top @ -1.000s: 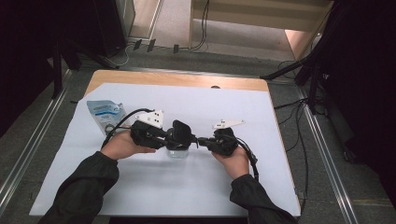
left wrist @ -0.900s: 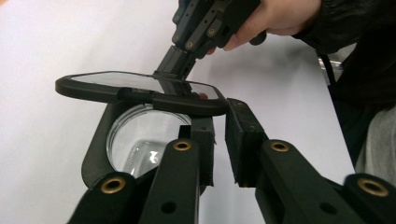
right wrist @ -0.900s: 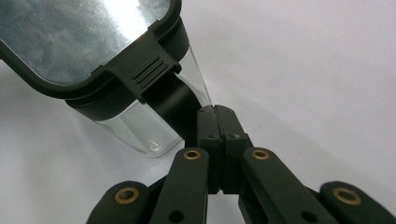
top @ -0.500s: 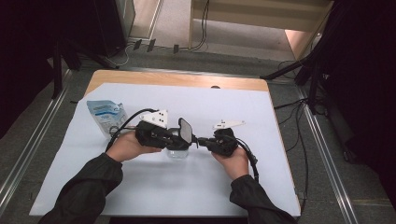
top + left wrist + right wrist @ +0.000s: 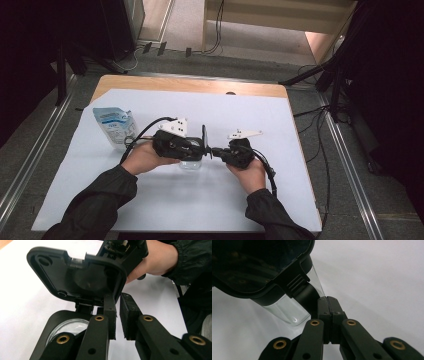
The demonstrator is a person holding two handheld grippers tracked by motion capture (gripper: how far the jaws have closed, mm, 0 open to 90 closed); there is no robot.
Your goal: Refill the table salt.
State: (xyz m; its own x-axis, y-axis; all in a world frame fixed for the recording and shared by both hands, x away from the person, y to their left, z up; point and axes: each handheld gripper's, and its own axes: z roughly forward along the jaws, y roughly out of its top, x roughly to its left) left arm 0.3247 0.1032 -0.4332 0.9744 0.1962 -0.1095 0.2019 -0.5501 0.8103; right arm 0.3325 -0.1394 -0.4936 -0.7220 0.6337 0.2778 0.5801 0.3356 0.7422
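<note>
Now, mid-surface, my right jaws (image 5: 327,302) are clamped on the tab of the jar's (image 5: 289,310) raised lid (image 5: 80,277), my left jaws (image 5: 118,315) slightly apart; next, swing it fully back.

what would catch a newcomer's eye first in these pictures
Most striking is the black hinged lid, flipped up over a clear container at the middle of the white table cover, between the left gripper and the right gripper. The right gripper's jaws meet right beside the lid's ribbed tab; the left gripper's stand slightly apart by its hinge. A pale blue pouch lies to the left.
</note>
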